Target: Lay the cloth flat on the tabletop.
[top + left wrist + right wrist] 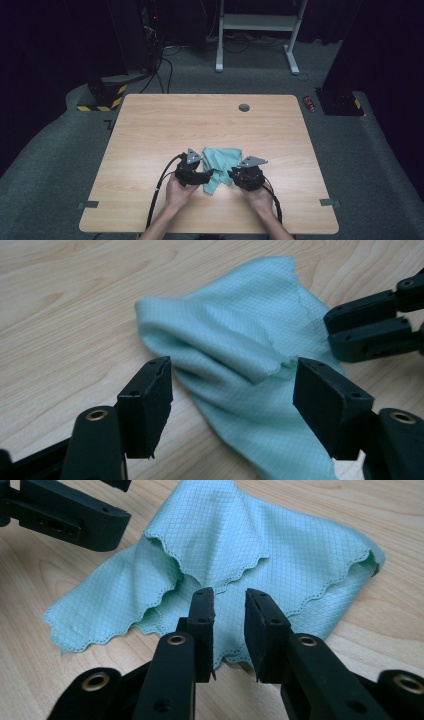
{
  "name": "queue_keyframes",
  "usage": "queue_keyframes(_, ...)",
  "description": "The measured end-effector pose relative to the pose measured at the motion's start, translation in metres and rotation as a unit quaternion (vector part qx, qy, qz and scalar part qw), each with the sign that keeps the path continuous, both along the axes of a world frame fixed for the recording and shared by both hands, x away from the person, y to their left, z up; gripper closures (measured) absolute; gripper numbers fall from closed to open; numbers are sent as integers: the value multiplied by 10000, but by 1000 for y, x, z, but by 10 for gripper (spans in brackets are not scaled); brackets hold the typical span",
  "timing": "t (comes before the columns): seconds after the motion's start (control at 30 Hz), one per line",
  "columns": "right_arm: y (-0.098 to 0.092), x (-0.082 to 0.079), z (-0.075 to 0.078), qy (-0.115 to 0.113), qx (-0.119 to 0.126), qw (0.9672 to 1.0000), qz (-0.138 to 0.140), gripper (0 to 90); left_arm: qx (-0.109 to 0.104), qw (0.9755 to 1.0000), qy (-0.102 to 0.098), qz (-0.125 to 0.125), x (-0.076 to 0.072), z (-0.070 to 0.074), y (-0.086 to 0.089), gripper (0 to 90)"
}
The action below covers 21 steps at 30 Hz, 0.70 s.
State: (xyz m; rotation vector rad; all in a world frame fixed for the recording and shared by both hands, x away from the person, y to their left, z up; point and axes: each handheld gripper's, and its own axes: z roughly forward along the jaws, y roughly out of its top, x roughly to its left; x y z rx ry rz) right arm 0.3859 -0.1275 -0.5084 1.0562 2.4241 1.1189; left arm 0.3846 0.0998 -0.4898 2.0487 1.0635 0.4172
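One teal cloth (pixel 220 167), one wooden table (pixel 150 130), two grippers: left gripper (pixel 206 176), right gripper (pixel 233 175).

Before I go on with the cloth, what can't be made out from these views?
- High view: the cloth's near edge and both grippers' jaws, hidden under the gripper bodies and hands.
- Left gripper view: the cloth's lower end, cut off by the bottom edge.
- Right gripper view: the cloth's near hem, behind the right gripper.
- High view: the small red thing on the floor, too small to identify.
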Motion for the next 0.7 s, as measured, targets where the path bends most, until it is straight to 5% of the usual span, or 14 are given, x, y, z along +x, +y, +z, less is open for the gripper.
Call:
queue_keyframes(0.27,4,1,-7,65,-79,9999,38,638,197,9997,89,108,11,-11,-11,423)
queue_keyframes(0.3,4,1,-7,83,-87,9999,58,653,247,9996,86,112,12,-13,-11,423)
queue_keyframes(0.53,6,2,-10,33,-271,9994,200,898,163,9997,194,35,17,-14,-8,796)
queue_keyframes(0.7,6,0,-10,-40,-302,9993,223,900,23,9998,181,83,16,-10,1,870)
